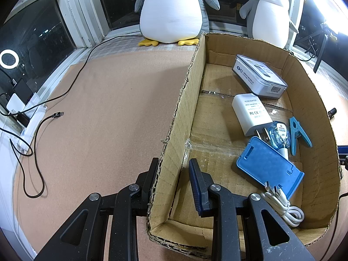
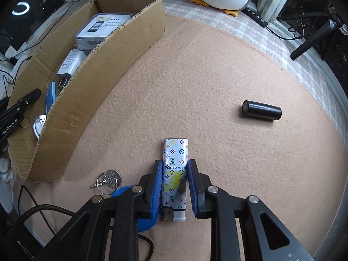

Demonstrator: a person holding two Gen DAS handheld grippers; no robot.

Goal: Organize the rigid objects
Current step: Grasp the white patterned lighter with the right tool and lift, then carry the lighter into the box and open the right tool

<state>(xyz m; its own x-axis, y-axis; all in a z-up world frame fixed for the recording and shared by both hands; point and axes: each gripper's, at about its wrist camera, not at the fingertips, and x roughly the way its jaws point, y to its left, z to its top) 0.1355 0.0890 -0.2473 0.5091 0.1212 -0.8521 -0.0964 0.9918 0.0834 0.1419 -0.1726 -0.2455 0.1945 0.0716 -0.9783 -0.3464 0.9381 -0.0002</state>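
The lighter (image 2: 175, 174) is bracketed by the right gripper (image 2: 175, 187), narrowly parted, contact unclear; squeeze should be centred, box (image 2: 91, 82) wall cleared.

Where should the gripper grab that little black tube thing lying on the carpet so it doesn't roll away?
Probably best across the middle of the black cylinder, fingers on its two long curved sides, coming straight down from above. It lies flat on the tan felt mat with its ends pointing left and right, clear of other things. Grabbing the round ends would likely let it slip.
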